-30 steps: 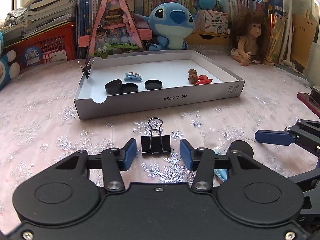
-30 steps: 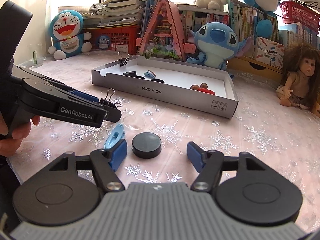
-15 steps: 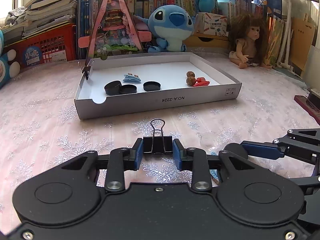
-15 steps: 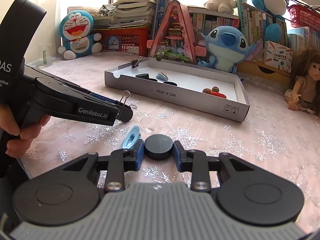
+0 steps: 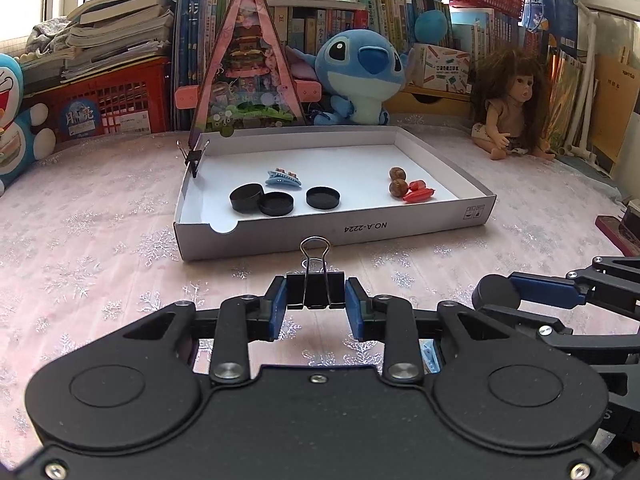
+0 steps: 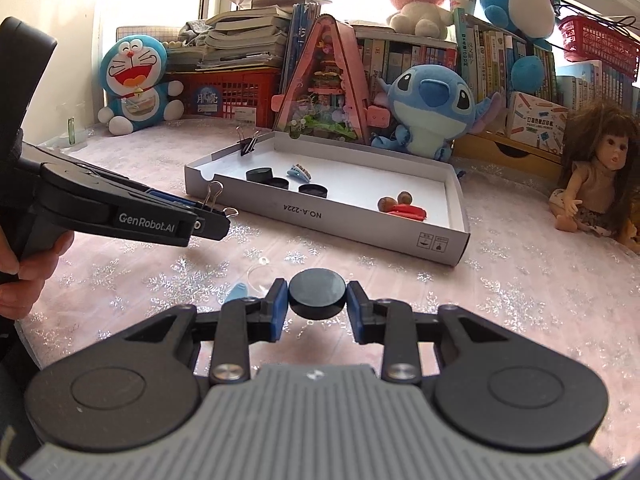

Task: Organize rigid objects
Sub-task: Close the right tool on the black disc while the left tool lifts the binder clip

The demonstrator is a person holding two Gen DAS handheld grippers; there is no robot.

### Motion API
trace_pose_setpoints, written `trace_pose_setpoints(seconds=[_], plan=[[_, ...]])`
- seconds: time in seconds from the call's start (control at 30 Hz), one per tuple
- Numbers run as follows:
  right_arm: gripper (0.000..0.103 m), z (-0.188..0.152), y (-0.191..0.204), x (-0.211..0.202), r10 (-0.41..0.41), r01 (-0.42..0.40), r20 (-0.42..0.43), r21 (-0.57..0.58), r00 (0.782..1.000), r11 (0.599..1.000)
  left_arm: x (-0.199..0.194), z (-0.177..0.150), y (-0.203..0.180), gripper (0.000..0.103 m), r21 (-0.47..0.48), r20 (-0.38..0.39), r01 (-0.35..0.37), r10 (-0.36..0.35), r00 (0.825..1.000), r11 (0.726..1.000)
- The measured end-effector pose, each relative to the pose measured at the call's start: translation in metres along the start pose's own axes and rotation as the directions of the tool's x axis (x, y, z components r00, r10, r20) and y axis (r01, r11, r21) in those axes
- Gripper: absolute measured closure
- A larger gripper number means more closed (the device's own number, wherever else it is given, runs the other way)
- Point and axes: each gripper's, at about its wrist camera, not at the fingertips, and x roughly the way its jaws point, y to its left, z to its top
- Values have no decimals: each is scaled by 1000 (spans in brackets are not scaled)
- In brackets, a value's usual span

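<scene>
Pink cloth (image 5: 100, 248) printed with glittering silver snowflakes covered the surface, and books, plush toys and a doll were stacked along the back of both views.

At the left edge of the right wrist view, a hand (image 6: 24, 276) was wrapped around the black handle of the left gripper (image 5: 316, 300), which was angled downward. In the lower centre of the left wrist view, its blue pads were pressed on both flat sides of a black metal binder clip (image 5: 316, 290), whose wire loops stood upright. A shallow rectangular box (image 5: 400, 228) of white cardboard lay at the centre of that view. Held in it, from left to right, were a second binder clip (image 5: 194, 158) gripping the left wall, three round black caps (image 5: 260, 200), a pale blue hair clip (image 5: 283, 178), two brown nut-like balls (image 5: 398, 180) and a small red piece (image 5: 418, 195).

In the lower centre of the right wrist view, the right gripper (image 6: 318, 300) was closed on a smooth black disc-shaped cap (image 6: 318, 294), pinched at its rim between the blue pads. A light blue clip (image 6: 237, 292) and a clear round lid (image 6: 260, 276) were left on the cloth just left of it.
</scene>
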Motion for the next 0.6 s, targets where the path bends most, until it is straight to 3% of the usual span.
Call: trace_pose_setpoints(seconds=[0.6], plan=[[66, 21, -35, 7, -93, 91, 11, 102, 996, 991, 0, 31, 22, 74, -52, 51, -52, 55, 997, 997]])
